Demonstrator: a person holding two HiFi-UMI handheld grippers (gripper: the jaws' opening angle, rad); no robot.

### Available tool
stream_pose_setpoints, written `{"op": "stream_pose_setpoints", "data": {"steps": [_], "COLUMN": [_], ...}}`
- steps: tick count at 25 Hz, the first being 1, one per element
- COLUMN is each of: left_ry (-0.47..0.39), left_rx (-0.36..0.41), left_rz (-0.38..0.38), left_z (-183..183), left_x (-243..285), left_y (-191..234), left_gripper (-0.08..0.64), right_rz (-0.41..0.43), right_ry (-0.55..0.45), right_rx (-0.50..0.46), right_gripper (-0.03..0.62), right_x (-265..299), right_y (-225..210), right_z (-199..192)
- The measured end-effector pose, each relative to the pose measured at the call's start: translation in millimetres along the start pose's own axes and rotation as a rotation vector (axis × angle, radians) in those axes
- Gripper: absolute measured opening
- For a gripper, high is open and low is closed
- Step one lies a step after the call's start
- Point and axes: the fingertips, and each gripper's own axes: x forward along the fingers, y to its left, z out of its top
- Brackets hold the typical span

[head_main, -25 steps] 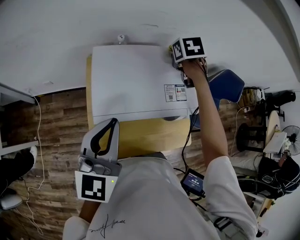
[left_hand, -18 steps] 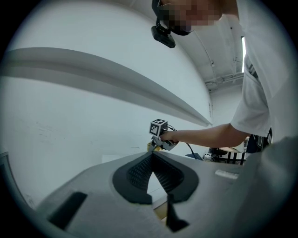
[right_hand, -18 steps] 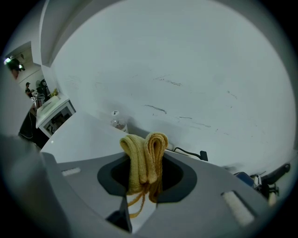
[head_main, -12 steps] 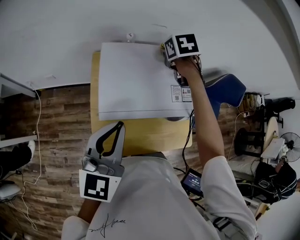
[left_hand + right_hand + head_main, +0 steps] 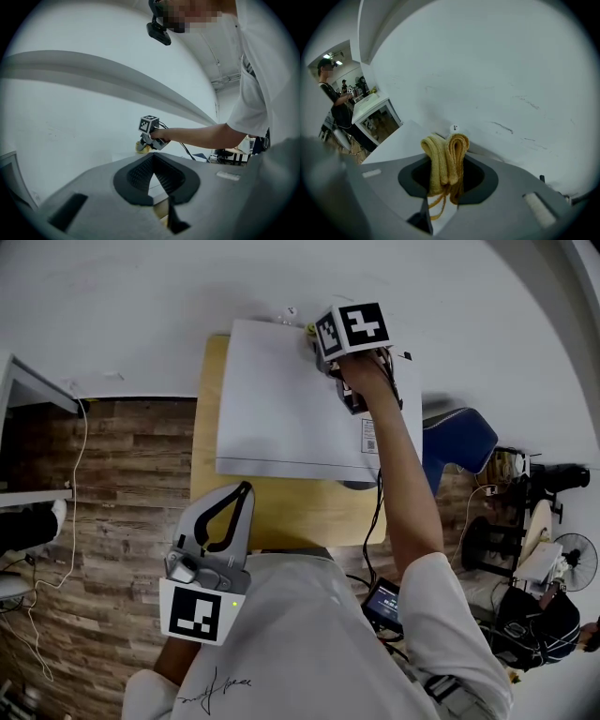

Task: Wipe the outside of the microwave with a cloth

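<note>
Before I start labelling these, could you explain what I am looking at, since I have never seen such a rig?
There is no robot here: a person holds a two-jaw gripper in each hand. The top-down picture comes from a camera on the person's head. The other two come from cameras riding on the grippers, looking along their jaws. The cubes with square markers are parts of the grippers. A white microwave stands on a wooden table against the wall. The right gripper is shut on a folded yellow cloth and reaches to the far corner of the microwave's top. The left gripper is held near the person's body, jaws together with nothing between them.
</note>
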Motion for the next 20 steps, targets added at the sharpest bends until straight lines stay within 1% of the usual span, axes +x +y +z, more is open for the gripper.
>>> {"op": "stream_pose_setpoints", "data": {"steps": [13,17,20], "left_ry": [-0.014,-0.014,-0.023], "left_rx": [-0.018,-0.007,0.001], "left_rz": [0.084,0.102,0.118], "left_z": [1.4,3.4,7.5], "left_x": [-14.7,-19.5,-23.2], "left_y": [21.3,23.7,24.8], "left_gripper": [-0.006,-0.006,-0.006], "right_rz": [0.085,0.122,0.135], "right_ry": [-0.013,-0.017,-0.023], "right_rx": [-0.093,-0.111,-0.141], "right_gripper": [0.118,0.118,0.118], "right_x": [18.6,22.6,22.9], "right_y": [68.3,89.5,105.9], "right_z": [34.9,43.3,47.7]}}
